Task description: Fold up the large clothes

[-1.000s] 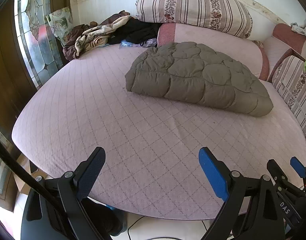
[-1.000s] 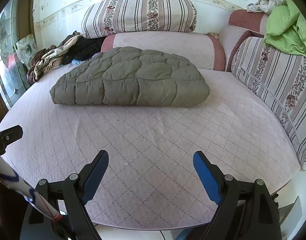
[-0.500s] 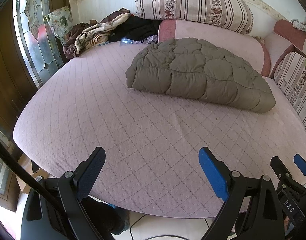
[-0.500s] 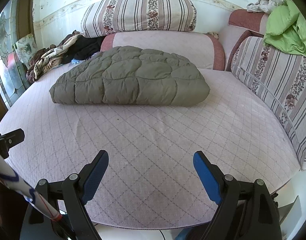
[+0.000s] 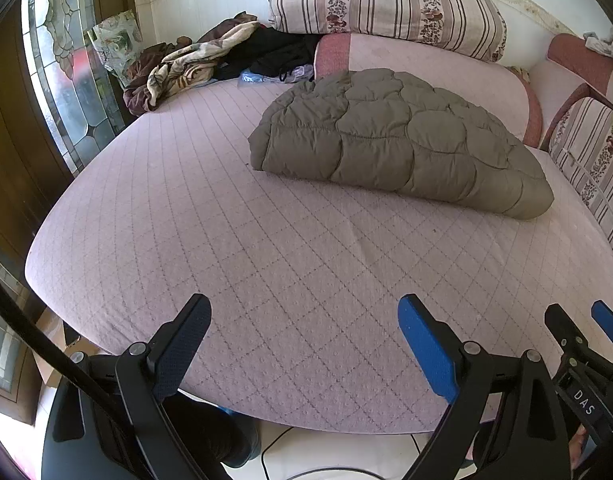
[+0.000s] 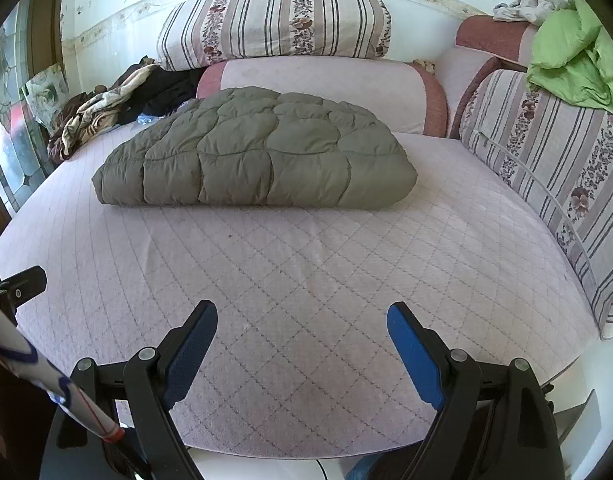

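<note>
Both the left claw (image 5: pixel 302 322) and right claw (image 6: pixel 302 320) gape wide, holding nothing. The folded olive quilted jacket (image 6: pixel 258 152) lies well ahead of them on the bed (image 6: pixel 306 264).

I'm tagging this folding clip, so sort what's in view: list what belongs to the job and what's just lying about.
Belongs to the job:
- olive quilted jacket, folded on the bed
- left claw, open
- right claw, open

Just lying about:
- striped pillow
- green cloth
- heap of clothes
</note>
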Tool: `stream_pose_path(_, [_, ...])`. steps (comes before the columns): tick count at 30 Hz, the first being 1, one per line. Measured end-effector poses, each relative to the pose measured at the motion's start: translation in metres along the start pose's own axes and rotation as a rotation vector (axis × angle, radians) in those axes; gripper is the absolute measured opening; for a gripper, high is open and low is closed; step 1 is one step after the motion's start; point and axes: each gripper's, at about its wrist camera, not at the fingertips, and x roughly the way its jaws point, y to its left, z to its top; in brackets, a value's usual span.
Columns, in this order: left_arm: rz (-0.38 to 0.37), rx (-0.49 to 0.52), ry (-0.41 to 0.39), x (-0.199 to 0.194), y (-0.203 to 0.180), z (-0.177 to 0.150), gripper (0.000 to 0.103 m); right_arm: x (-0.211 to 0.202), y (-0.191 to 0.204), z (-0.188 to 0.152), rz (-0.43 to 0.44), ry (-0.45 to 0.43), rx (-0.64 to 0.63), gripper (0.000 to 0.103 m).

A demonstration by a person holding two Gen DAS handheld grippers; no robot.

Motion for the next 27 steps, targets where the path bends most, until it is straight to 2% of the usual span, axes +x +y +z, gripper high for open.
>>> stream_pose_path(27, [-0.028, -0.012, 0.032, 0.009, 0.007, 0.0, 0.094, 0.004, 0.01, 0.019, -0.001, 0.009, -0.034, 0.09])
